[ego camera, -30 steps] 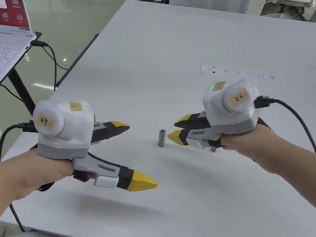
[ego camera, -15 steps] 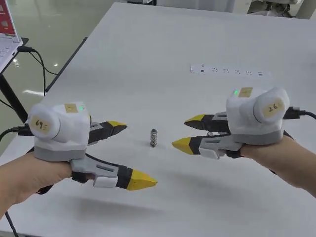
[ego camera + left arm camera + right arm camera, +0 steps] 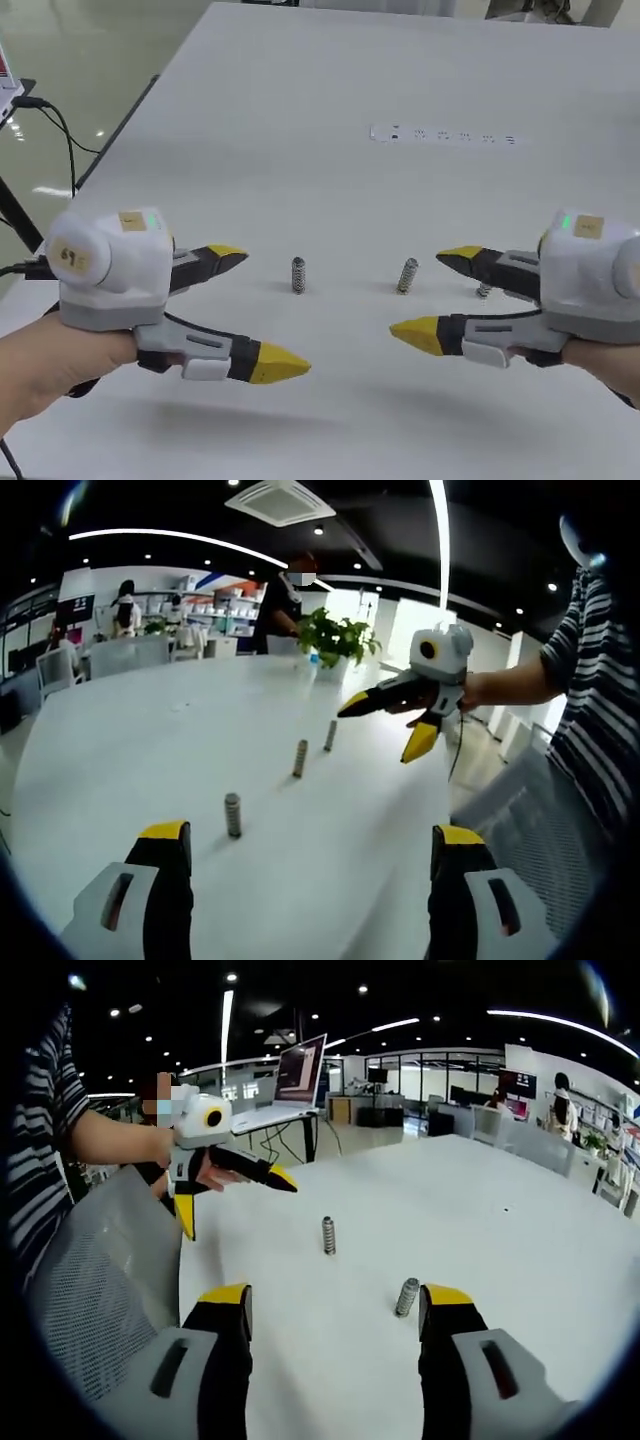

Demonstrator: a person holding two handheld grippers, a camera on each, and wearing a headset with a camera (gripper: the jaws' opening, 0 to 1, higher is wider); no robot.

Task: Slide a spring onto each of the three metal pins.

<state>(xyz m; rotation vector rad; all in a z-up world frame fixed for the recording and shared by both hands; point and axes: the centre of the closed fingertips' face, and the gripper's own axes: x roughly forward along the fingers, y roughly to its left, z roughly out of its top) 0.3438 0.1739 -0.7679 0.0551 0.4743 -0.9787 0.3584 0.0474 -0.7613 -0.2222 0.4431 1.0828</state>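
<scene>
Three small metal springs stand upright in a row on the white table (image 3: 330, 180): a left spring (image 3: 298, 275), a middle spring (image 3: 408, 276) and a right one (image 3: 484, 290) half hidden behind my right gripper's upper jaw. My left gripper (image 3: 255, 310) hovers open to the left of the row. On the opposite side my right gripper (image 3: 432, 296) is open, holding nothing. In the left gripper view the springs (image 3: 233, 815) (image 3: 299, 759) (image 3: 330, 736) line up beyond the left gripper (image 3: 310, 835). In the right gripper view two springs (image 3: 327, 1235) (image 3: 407, 1297) stand ahead of the right gripper (image 3: 333, 1295).
A white power strip (image 3: 445, 136) lies flat farther back on the table. A black cable (image 3: 60, 130) hangs off the table's left edge. People and plants stand far behind in the left gripper view.
My right gripper has drawn back to the right, away from the left spring, uncovering the middle and right springs. The head camera has shifted too. My left gripper has barely moved.
</scene>
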